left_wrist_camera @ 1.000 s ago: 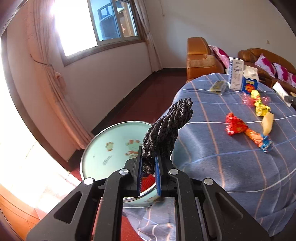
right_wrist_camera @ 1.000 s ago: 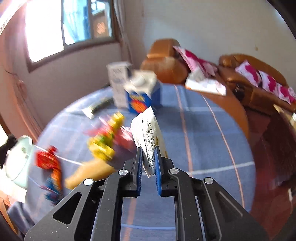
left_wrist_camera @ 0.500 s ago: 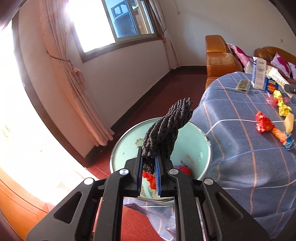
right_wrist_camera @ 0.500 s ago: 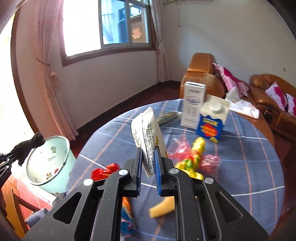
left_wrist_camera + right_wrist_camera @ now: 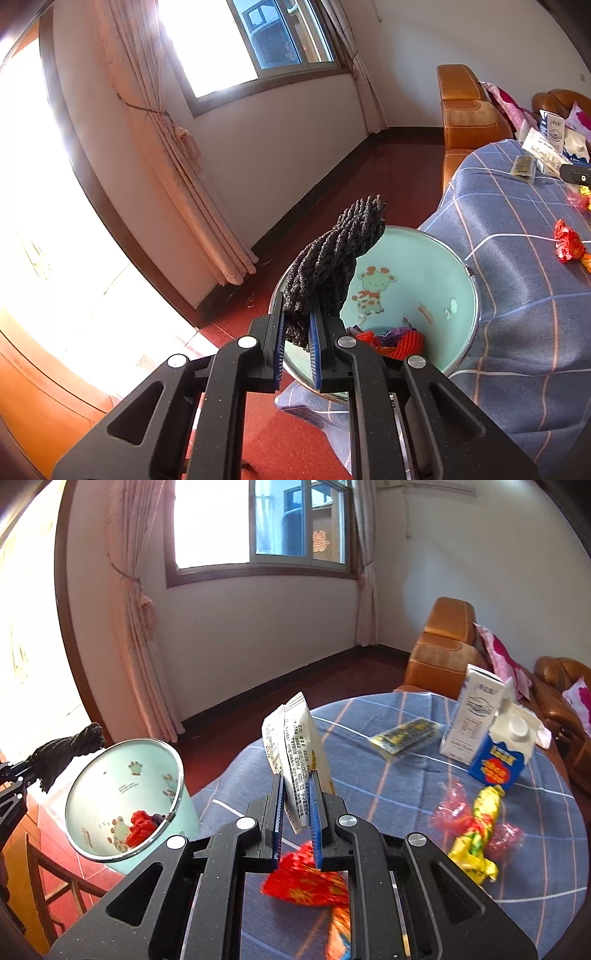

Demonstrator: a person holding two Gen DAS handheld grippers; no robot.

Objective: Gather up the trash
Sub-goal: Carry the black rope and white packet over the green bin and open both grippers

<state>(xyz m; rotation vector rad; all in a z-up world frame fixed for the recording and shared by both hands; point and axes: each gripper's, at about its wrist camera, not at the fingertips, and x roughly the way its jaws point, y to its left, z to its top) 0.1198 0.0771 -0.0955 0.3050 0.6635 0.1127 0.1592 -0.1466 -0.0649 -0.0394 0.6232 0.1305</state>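
My left gripper (image 5: 297, 332) is shut on a black textured wrapper (image 5: 332, 258) and holds it over the near rim of a mint-green trash bin (image 5: 436, 258) beside the table. Red and purple wrappers (image 5: 391, 338) lie in the bin. My right gripper (image 5: 297, 812) is shut on a white printed packet (image 5: 295, 746) above the blue plaid tablecloth (image 5: 406, 794). The bin (image 5: 110, 775) stands to its left, with the black wrapper (image 5: 66, 753) at its far rim. A red wrapper (image 5: 306, 878) lies under the right gripper.
On the table lie a yellow wrapper (image 5: 476, 834), pink cellophane (image 5: 454, 805), a dark packet (image 5: 402, 736), a white carton (image 5: 472, 709) and a blue carton (image 5: 498, 753). An orange sofa (image 5: 443, 646) stands behind. A wooden chair (image 5: 48, 878) is under the bin.
My left gripper swung left with the black wrapper, and the bin's inside now shows in full. My right gripper turned left toward the bin with the white packet.
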